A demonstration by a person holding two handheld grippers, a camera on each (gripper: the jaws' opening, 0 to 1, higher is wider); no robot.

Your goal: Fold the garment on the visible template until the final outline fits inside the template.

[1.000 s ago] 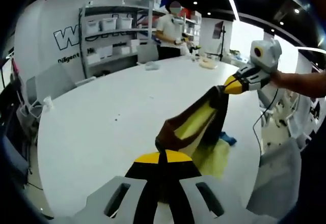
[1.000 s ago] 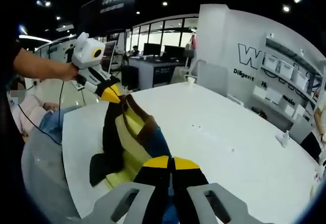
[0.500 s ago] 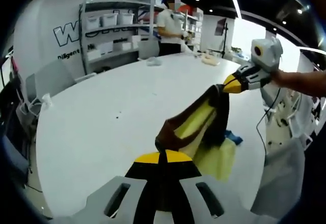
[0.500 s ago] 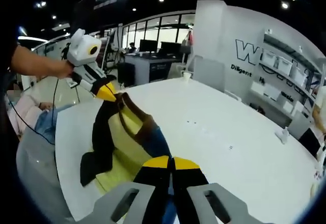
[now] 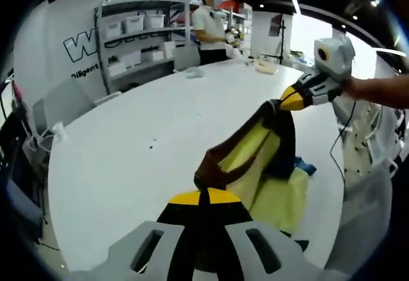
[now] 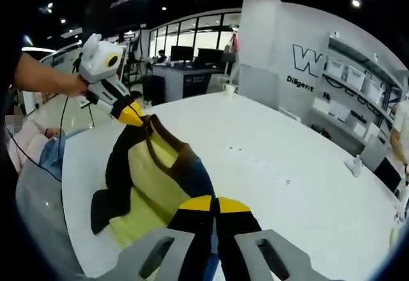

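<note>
A yellow garment [image 5: 255, 159] with dark brown and blue parts hangs stretched between both grippers above the white table [image 5: 128, 147]. My left gripper [image 5: 203, 195] is shut on one edge of it at the bottom of the left gripper view. My right gripper [image 5: 284, 102], held by a hand, is shut on the other end, up at the right. In the right gripper view the garment [image 6: 150, 172] runs from my right gripper [image 6: 215, 201] up to my left gripper [image 6: 134, 116], its lower part draping onto the table [image 6: 268, 159]. I can make out no template.
Shelving with bins [image 5: 137, 38] and a standing person [image 5: 211, 29] are beyond the table's far end. A grey chair [image 5: 64, 102] stands at the left edge. Small items [image 5: 265, 67] lie far across the table. A desk with monitors [image 6: 192, 70] stands behind.
The garment has opened out wider, with more of its yellow panel hanging down. My right gripper has moved slightly up and away. Both grippers keep their hold.
</note>
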